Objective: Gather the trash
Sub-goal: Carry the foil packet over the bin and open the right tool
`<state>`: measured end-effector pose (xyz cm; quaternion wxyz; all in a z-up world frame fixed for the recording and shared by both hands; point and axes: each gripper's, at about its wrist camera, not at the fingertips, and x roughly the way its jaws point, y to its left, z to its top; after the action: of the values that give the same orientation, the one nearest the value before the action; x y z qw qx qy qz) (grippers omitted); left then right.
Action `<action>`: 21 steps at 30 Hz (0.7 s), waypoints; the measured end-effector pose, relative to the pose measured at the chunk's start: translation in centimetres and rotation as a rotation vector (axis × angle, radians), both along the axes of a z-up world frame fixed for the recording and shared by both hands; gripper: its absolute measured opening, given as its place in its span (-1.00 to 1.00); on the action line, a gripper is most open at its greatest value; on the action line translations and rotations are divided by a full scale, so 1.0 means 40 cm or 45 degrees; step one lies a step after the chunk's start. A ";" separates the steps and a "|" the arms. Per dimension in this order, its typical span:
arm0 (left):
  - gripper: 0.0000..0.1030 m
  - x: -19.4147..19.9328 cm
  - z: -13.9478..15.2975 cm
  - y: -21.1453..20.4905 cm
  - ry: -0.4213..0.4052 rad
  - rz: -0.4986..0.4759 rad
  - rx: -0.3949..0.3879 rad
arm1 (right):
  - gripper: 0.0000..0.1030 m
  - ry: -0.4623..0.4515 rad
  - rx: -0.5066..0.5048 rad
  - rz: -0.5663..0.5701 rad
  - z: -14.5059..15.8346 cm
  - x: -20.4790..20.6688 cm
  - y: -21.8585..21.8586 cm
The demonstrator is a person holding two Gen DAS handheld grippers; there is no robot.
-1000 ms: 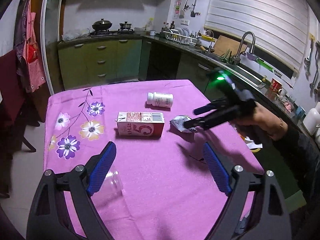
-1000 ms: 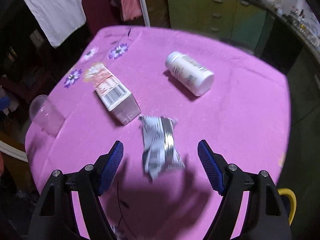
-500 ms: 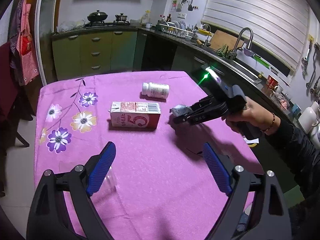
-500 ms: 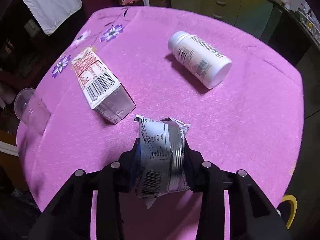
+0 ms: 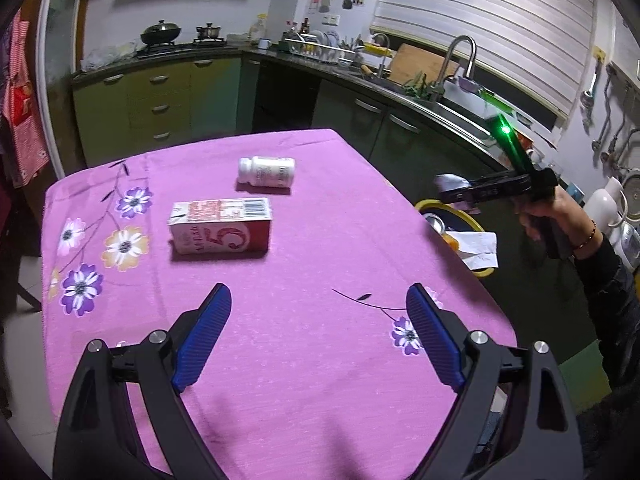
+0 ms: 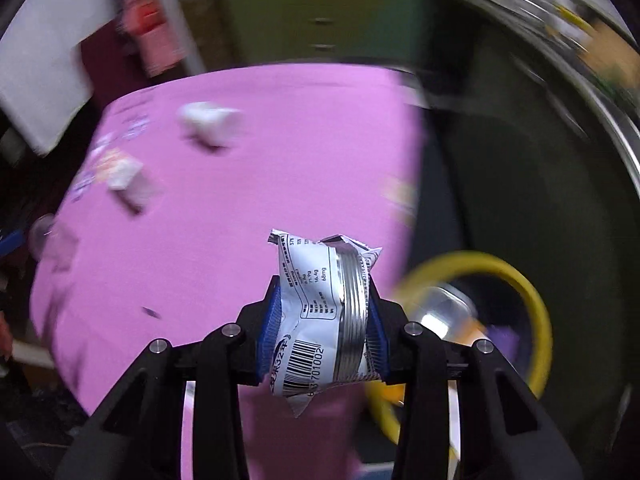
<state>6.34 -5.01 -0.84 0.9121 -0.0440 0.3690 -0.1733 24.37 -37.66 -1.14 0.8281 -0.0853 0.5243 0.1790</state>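
- The right gripper (image 6: 322,320) is pinching a crumpled silver-and-white wrapper (image 6: 320,312); its blue pads press on both sides of the packet, whose barcode faces the camera.
- In the left wrist view the same gripper (image 5: 448,194) is held in the air off the right edge of the table, above a yellow-rimmed bin (image 5: 450,208), with a bit of the wrapper (image 5: 450,181) showing at its tip.
- A hand (image 5: 556,216) in a dark sleeve grips the handle, and a green light glows on top of the tool.
- The bin (image 6: 532,300) sits on the floor just beside the table's right side; a shiny can, white paper and something orange lie inside it.
- The right wrist view is blurred everywhere except the gripper and the wrapper.
- The left gripper (image 5: 318,336) is spread wide with nothing between its blue pads, hanging over the near part of the table.
- The table (image 5: 320,360) is covered with a pink cloth printed with flowers.
- A red-and-white carton (image 5: 221,226) lies on its side near the middle of the cloth, left of centre.
- A white bottle (image 5: 267,171) lies on its side just beyond the carton, farther from the camera, apart from it.
- Behind the table runs a kitchen counter with green cabinets, a stove with pots, and a sink with a tall tap at the right.
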 end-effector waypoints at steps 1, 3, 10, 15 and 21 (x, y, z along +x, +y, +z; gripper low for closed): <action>0.65 0.002 0.000 -0.007 0.004 -0.006 0.002 | -0.24 -0.003 -0.019 -0.044 -0.003 -0.002 -0.040; 0.65 0.004 -0.001 -0.020 0.007 -0.018 0.007 | -0.24 0.018 -0.057 -0.154 -0.025 -0.003 -0.132; 0.66 0.000 0.008 -0.047 0.006 -0.045 0.041 | -0.12 0.111 -0.107 -0.380 -0.141 0.022 -0.323; 0.71 0.003 0.016 -0.029 0.027 -0.052 0.015 | 0.21 0.084 -0.103 -0.435 -0.158 -0.004 -0.366; 0.71 0.006 0.059 0.050 0.070 -0.013 0.037 | 0.33 -0.093 -0.035 -0.368 -0.064 -0.098 -0.295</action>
<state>6.56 -3.02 1.52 0.9012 -0.0335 0.3968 -0.1712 20.44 -49.45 -3.70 0.8624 -0.0268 0.5032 0.0475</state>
